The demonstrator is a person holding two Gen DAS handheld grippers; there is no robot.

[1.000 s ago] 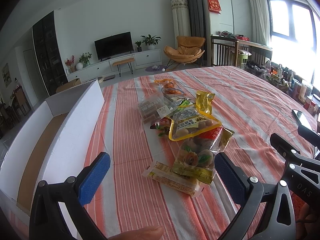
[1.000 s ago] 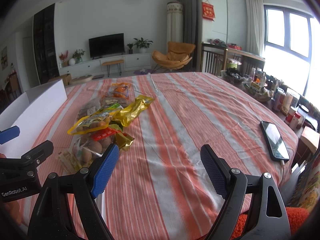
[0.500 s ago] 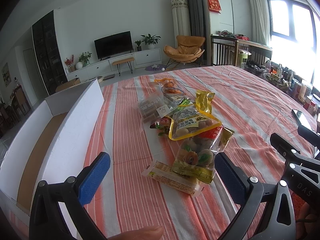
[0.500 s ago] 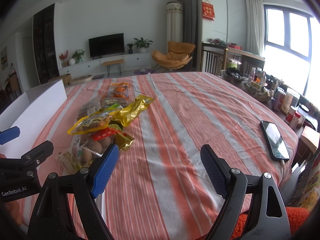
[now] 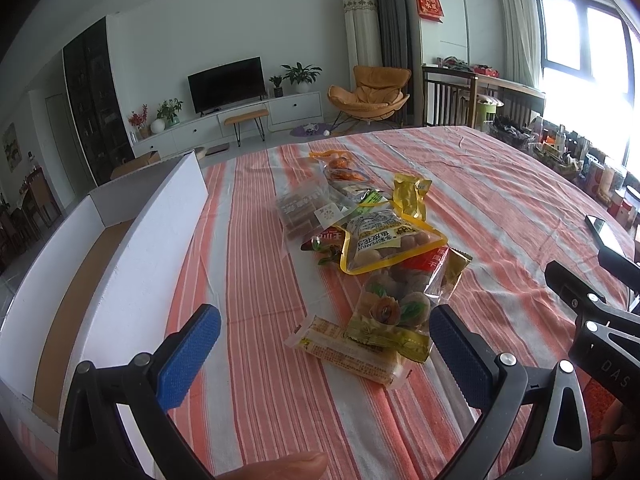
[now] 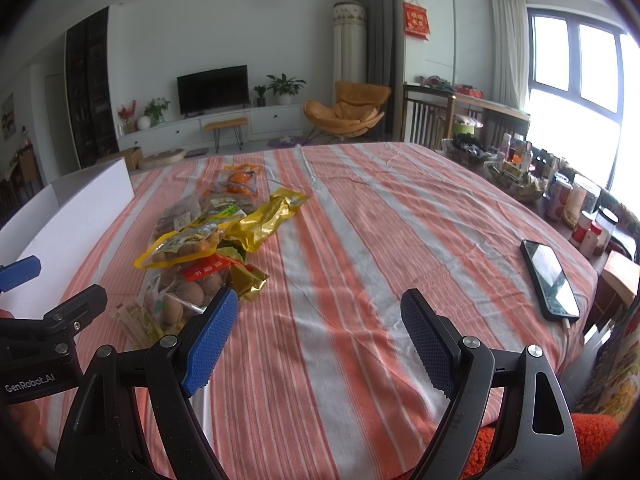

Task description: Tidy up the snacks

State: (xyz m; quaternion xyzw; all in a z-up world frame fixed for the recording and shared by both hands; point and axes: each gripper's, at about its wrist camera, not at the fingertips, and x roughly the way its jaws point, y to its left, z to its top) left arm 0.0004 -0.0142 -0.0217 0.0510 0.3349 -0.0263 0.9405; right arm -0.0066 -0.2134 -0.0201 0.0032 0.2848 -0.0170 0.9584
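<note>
Both grippers, left point(image 5: 322, 354) and right point(image 6: 316, 338), gape empty (blue pads); snacks point(image 5: 372, 248) at twelve o'clock, box point(image 5: 120, 248) at nine

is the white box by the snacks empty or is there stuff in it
Empty as far as it shows: the white box is open-topped, and only its bare brown floor is visible. The snack packets all lie outside on the striped tablecloth.
</note>
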